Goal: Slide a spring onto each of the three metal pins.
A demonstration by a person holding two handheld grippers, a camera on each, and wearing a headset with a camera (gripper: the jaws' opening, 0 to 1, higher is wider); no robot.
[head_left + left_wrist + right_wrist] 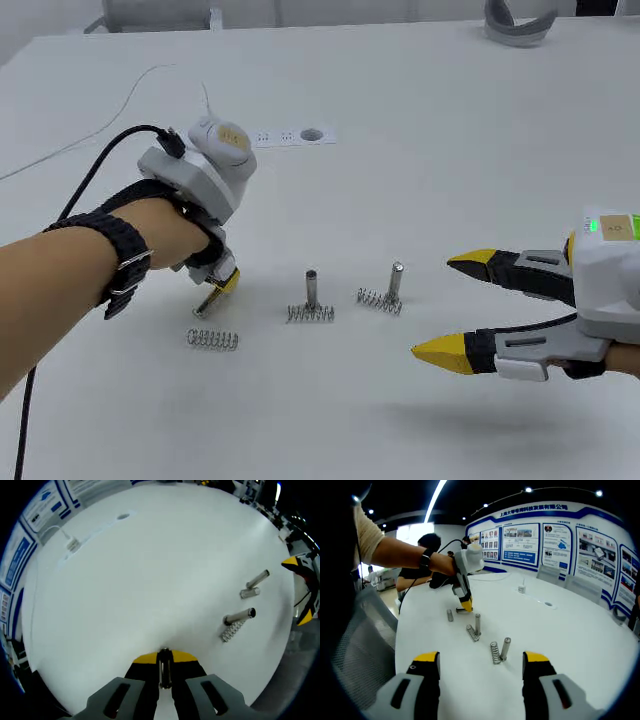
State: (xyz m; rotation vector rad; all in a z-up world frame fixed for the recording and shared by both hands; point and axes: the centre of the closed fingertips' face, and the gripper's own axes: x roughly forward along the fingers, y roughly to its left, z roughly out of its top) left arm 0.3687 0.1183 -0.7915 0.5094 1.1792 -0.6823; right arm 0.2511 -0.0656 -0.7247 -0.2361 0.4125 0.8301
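In the head view, the left gripper (214, 296) points down at the white table (420, 130). Its jaws are closed on the gripped pin (204, 306), which tilts, its lower end at the table surface. The loose spring (213, 340) lies flat just beside that pin, on the near side. The middle pin (311, 287) stands upright, and the middle spring (310, 314) lies on its side at the pin's foot. Further right, the far pin (396, 279) stands with a slight lean, and the far spring (380, 300) lies against its base. None of the springs sits on a pin. The right gripper (456, 306) hovers at the right with its yellow-tipped jaws spread wide and nothing between them. It is well apart from the far pin.

In the left gripper view, the jaws are pressed together around the gripped pin (164, 668). The middle pin (240, 616) and its spring (233, 630) lie beyond, with the far pin (258, 578) past them. The other gripper's yellow tips show at the right edge.

In the right gripper view, the wide-open jaws frame the far pin (505, 648) and far spring (494, 652). The middle pin (478, 624) and middle spring (472, 632) come next. Behind them is the loose spring (449, 615), beside the left gripper (464, 604).
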